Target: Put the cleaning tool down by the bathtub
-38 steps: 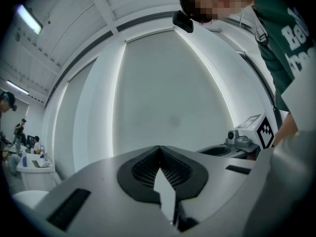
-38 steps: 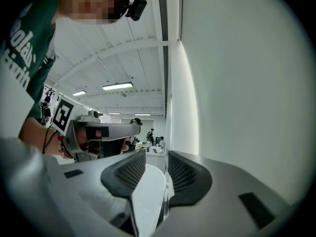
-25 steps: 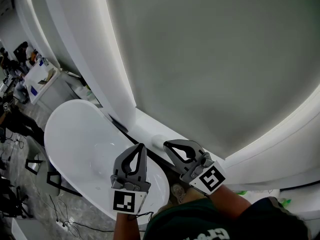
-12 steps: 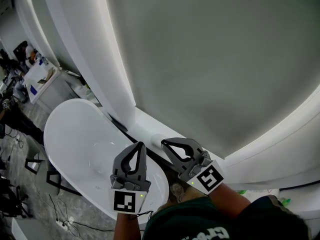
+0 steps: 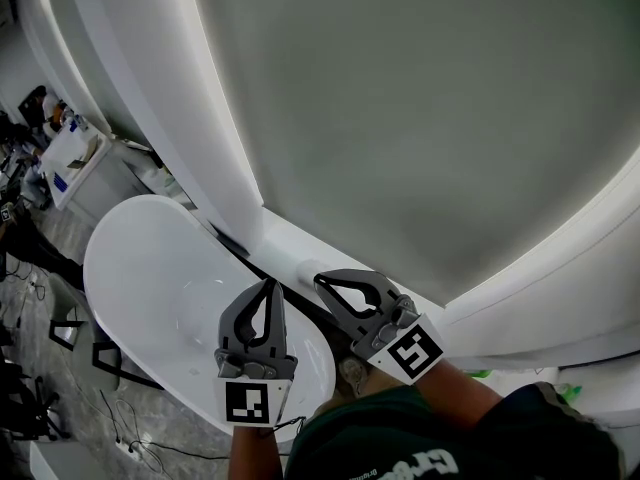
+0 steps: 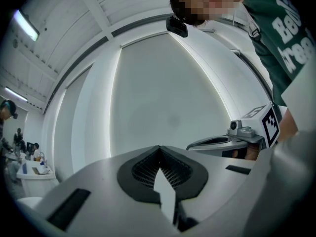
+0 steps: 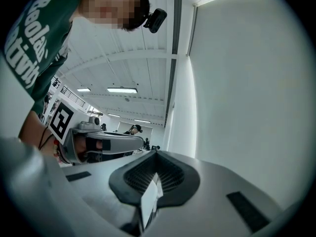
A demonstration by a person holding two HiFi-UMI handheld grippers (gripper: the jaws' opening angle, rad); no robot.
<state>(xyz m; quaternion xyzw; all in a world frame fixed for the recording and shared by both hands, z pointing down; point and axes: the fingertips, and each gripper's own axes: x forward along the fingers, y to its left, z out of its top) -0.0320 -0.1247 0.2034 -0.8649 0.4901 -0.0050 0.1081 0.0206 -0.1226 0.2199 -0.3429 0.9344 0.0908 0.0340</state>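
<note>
- Fingers (image 6: 140, 171) of the left gripper (image 5: 266, 293) were pressed together on nothing, and the right gripper (image 5: 325, 284) was likewise closed and empty.
- Both had drifted only slightly leftward above the bathtub (image 5: 150, 268) end.
- No view showed the cleaning tool, so it was probably already set down.

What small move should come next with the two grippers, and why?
Probably tilt the head down and search. The left gripper and right gripper are both shut and empty above the bathtub, and no cleaning tool shows in any view.
</note>
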